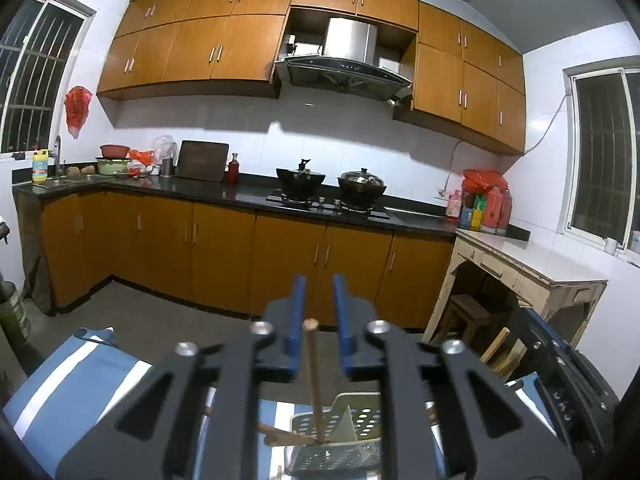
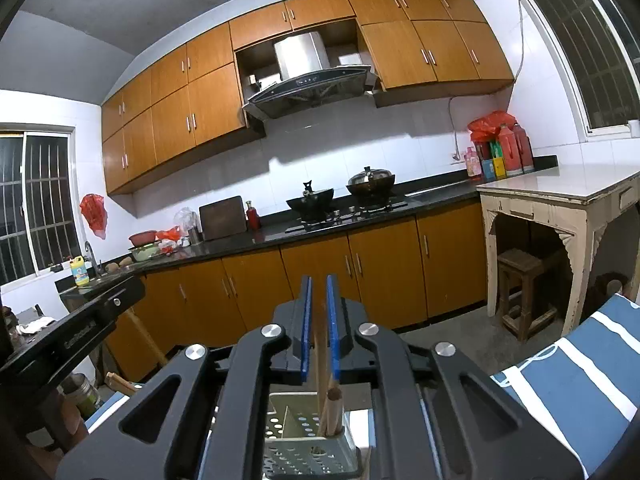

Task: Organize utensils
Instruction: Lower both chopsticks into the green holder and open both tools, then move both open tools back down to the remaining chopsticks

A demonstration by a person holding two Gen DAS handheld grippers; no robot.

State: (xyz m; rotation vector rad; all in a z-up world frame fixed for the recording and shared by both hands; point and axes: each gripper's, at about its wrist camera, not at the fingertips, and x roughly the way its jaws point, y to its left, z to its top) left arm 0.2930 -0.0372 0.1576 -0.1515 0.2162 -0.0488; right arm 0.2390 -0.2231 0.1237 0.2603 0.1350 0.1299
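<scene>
Standing utensils: wooden chopstick [image 1: 314, 376] and chopsticks [image 2: 330, 408] upright in the perforated holder [image 1: 360, 416].
Left gripper [image 1: 318, 292]: blue fingers narrowly parted, chopstick between them, untouched.
Right gripper [image 2: 318, 292]: narrow gap, chopsticks below, not pinched.
Holder's place: on the blue-and-white striped cloth [image 1: 60, 392], directly beneath both grippers.

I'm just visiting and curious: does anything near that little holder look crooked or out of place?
Yes. In the left view, one wooden stick lies slanted across the perforated holder instead of standing in it, while another chopstick stands upright. In the right view the chopsticks stand together in their compartment.
</scene>
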